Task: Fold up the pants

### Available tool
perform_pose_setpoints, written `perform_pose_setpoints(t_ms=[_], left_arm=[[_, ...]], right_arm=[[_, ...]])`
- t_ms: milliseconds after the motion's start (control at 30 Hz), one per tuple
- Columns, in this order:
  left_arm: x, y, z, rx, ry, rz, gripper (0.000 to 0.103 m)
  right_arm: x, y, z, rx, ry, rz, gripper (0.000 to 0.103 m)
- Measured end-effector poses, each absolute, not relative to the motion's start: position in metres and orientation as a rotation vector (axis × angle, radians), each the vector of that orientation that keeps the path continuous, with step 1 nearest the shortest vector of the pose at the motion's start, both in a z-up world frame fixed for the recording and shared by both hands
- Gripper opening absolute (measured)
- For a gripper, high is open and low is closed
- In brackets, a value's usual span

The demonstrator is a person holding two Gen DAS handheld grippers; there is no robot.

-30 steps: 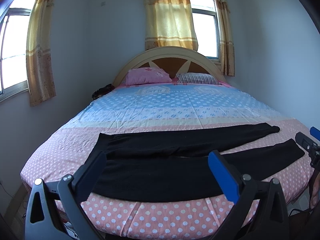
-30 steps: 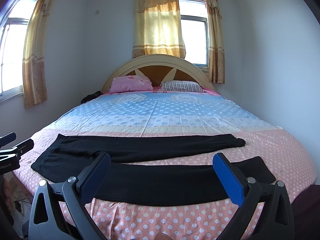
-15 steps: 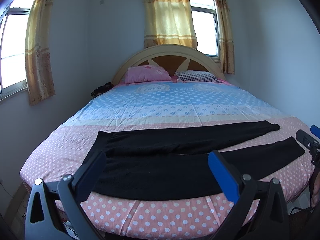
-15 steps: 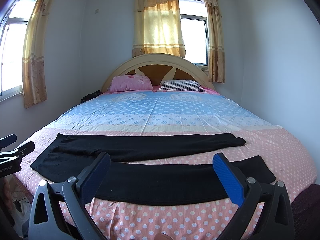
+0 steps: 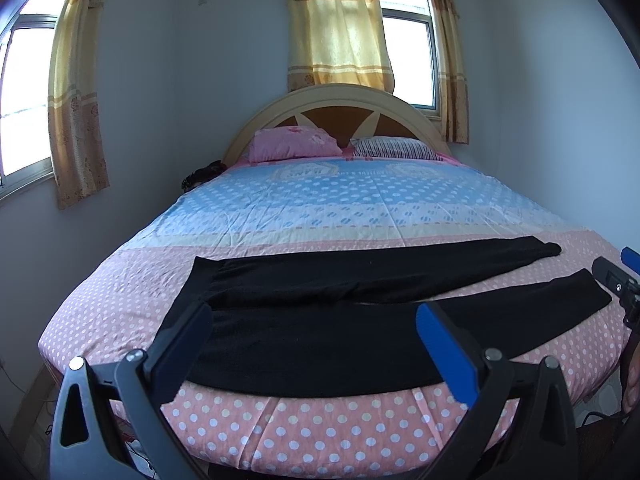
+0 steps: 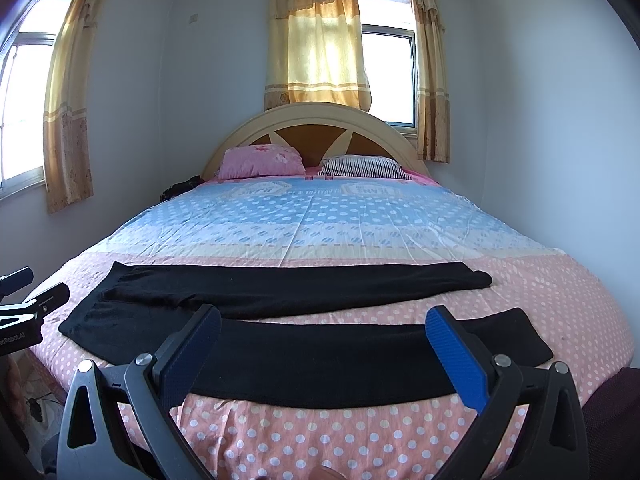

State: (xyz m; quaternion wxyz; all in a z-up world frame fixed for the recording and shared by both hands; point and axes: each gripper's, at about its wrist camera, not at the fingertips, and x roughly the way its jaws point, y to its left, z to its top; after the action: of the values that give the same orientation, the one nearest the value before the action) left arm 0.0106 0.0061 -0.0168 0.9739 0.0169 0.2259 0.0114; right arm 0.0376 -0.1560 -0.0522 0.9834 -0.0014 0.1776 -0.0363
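- I see the black pants (image 5: 320, 320) spread flat across the foot of the bed (image 5: 340, 208), waistband toward 9 o'clock and both leg ends toward 3 o'clock.
- The two legs lie apart in a narrow V with the pink dotted sheet showing between them, so I judge no fold has been made yet.
- All of it is left to do: bring one leg over the other, then fold the length down.
- My left gripper (image 5: 312, 332) hangs above the near edge of the bed at 6 o'clock, fingers spread wide and holding nothing, over the seat of the pants.
- My right gripper (image 6: 322, 336) is likewise spread and empty, hovering over the near leg.
- Neither touches the cloth, as far as I can tell.
- I see no basket, box or drawer; only a pink pillow (image 6: 262, 162) and a striped pillow (image 6: 364, 166) at 12 o'clock by the headboard.
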Motion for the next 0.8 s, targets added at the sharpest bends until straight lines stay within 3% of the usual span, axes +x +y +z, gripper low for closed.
perform_pose_setpoints(t_ms=[633,800], left_arm=[[0.029,0.012,-0.033,0.027,0.511,-0.035,0.103],[0.070,0.038,-0.039,0.054,0.538,0.005,0.103]], right_arm=[[0.047,-0.157,-0.061,-0.008,0.392,-0.076,0.102],[0.055,-0.169,-0.066,-0.015,0.387,-0.009,0.102]])
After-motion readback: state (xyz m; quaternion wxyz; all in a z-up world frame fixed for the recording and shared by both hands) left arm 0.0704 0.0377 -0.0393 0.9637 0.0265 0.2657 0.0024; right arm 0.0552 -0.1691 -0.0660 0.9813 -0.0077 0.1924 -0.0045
